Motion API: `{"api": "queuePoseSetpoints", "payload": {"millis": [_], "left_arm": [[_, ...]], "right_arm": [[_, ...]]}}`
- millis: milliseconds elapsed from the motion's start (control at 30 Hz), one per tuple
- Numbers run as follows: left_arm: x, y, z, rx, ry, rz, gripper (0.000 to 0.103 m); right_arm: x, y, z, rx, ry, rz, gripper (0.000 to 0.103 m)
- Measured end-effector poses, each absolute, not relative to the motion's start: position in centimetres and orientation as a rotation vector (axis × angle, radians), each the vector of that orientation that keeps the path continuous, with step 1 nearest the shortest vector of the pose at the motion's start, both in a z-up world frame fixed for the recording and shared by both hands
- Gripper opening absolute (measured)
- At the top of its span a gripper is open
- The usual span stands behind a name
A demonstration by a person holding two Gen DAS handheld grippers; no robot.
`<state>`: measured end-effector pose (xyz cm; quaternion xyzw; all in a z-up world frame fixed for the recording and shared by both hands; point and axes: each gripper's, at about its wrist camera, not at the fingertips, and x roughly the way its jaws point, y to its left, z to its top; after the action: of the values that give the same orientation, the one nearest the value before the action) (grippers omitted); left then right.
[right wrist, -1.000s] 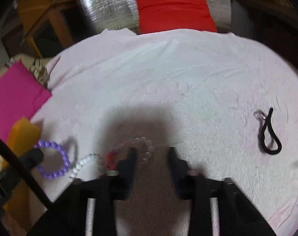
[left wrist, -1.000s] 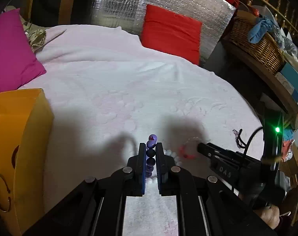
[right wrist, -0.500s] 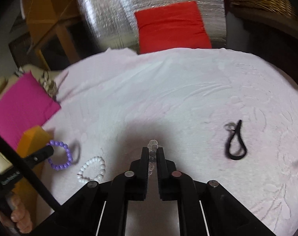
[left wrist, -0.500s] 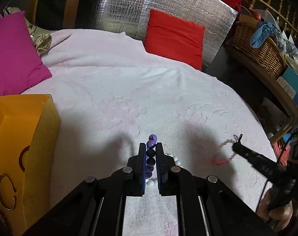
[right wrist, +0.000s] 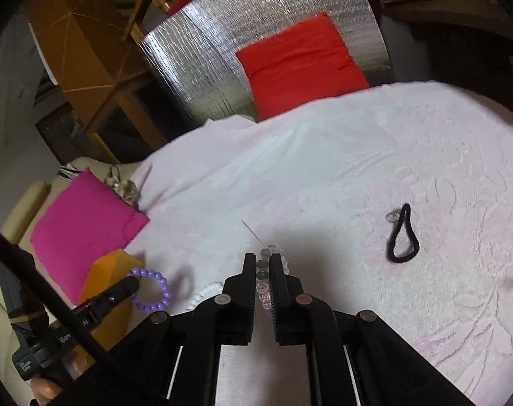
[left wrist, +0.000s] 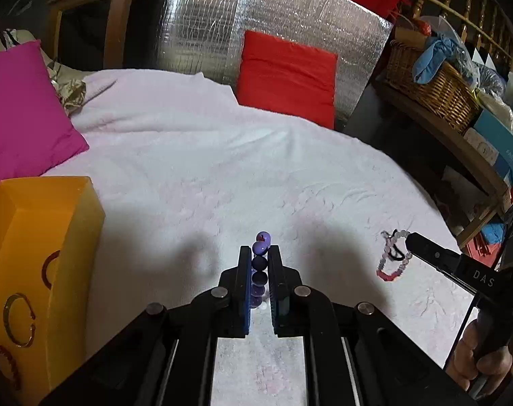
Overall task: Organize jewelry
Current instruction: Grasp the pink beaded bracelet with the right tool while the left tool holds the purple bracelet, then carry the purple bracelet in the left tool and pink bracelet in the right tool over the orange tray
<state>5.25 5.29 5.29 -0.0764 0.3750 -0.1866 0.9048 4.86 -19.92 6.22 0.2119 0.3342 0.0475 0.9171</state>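
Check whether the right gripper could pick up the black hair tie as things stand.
Probably not yet: the right gripper is shut on the clear bracelet, so it has no free grasp. The black hair tie lies in the open on the blanket with nothing over it.

Clear bead bracelet in right gripper

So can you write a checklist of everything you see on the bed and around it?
Surface: pale pink blanket, wrinkled.
Job's things: purple bead bracelet and clear bead bracelet held up; white bead bracelet lying flat; yellow box holds bangles.
Clutter: black hair tie.
Grippers: left gripper and right gripper each shut on a bracelet.
Cables: black cable.
Surroundings: red cushion, pink pillow, wicker basket.
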Motion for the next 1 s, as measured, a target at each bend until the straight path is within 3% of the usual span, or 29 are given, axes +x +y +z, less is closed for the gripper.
{"api": "queuePoseSetpoints", "payload": {"millis": [567, 1000], "left_arm": [[0.5, 10.9, 9.5, -0.208, 0.693, -0.322, 0.009], [-1.4, 20.1, 9.1, -0.33, 0.68, -0.178, 0.009]], "right_arm": [[2.8, -13.8, 9.3, 0.476, 0.591, 0.26, 0.009], [2.5, -3.8, 9.7, 0.348, 0.61, 0.421, 0.009]]}}
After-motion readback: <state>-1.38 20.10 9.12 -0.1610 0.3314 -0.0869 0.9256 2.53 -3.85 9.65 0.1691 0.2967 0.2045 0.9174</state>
